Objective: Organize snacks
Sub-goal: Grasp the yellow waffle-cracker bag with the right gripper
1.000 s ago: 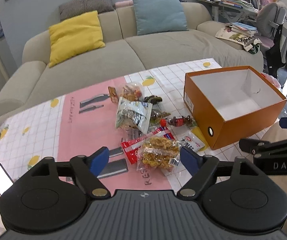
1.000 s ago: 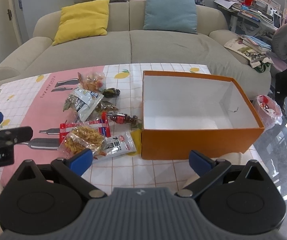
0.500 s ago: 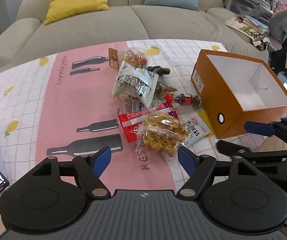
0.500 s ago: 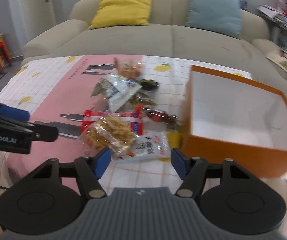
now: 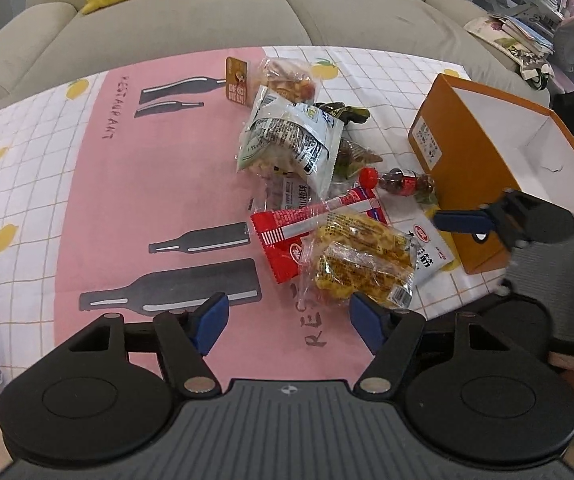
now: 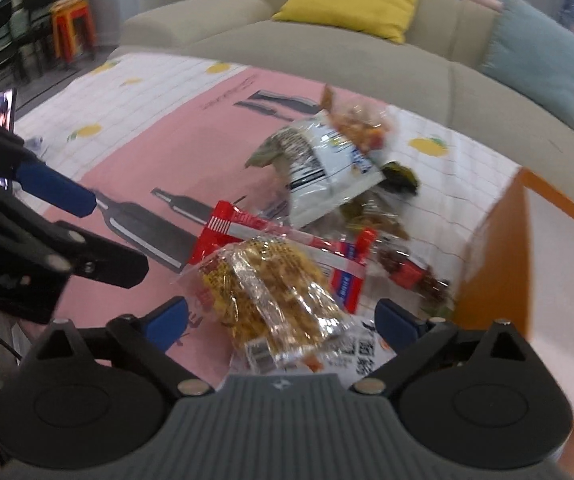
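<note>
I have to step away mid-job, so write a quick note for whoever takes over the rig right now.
Left tool: open, empty, low over the cloth beside the pile.
Right tool: open, empty, fingers on either side of the yellow snack bag, not gripping.
Box: open, right of the pile; no snacks visible inside.
Done: nothing boxed.
Left: yellow bag first, then the red packet, white bag and the rest.

I see glossy, crinkled clear plastic on the yellow snack bag (image 5: 361, 264). The orange box (image 5: 463, 168) looks like matt cardboard. The bench's cloth (image 5: 159, 184) seems smooth.
</note>
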### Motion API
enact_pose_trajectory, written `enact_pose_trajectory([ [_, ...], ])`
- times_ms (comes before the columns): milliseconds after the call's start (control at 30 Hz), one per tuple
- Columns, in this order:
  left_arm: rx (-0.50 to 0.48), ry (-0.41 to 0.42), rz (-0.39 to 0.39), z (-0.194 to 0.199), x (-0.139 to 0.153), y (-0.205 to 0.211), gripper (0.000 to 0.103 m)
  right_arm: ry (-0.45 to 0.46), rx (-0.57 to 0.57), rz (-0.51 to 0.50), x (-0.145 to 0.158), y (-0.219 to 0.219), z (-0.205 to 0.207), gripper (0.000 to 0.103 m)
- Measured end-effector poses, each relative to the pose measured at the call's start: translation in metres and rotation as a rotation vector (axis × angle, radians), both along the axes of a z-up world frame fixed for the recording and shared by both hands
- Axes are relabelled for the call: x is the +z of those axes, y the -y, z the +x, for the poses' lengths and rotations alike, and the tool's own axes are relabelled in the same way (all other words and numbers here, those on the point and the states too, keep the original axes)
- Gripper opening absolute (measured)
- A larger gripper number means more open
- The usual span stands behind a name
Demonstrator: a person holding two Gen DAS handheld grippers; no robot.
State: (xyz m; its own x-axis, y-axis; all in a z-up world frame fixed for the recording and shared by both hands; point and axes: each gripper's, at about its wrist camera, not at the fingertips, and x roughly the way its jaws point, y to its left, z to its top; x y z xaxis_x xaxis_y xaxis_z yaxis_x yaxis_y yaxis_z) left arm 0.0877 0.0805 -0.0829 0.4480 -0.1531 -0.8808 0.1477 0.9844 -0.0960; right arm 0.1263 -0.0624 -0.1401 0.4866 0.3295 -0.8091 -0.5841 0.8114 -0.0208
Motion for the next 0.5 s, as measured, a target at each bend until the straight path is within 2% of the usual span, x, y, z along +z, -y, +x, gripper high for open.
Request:
enact_pose_trajectory([
  [100, -0.007, -0.018, -0.001, 0.007, -0.007, 0.001, 0.08, -0.04, 0.018, 0.018, -0.013, -0.002, 0.019, 0.099],
  [167, -0.004, -0.02, -0.003, 0.01, -0.01, 0.001, 0.075, -0.073, 0.006, 0.059, -0.019, 0.0, 0.03, 0.099],
  [300, -0.002, -0.028, -0.014, 0.014, -0.013, -0.002, 0.074, -0.134, -0.007, 0.114, -0.028, 0.004, 0.04, 0.098],
  [367, -0.001, -0.038, -0.015, 0.015, -0.016, -0.003, 0.074, -0.153, -0.002, 0.141, -0.03, 0.006, 0.038, 0.088],
  [500, 0.005, -0.061, -0.007, 0.015, -0.022, -0.004, 0.074, -0.143, -0.003, 0.136, -0.031, 0.006, 0.034, 0.079],
])
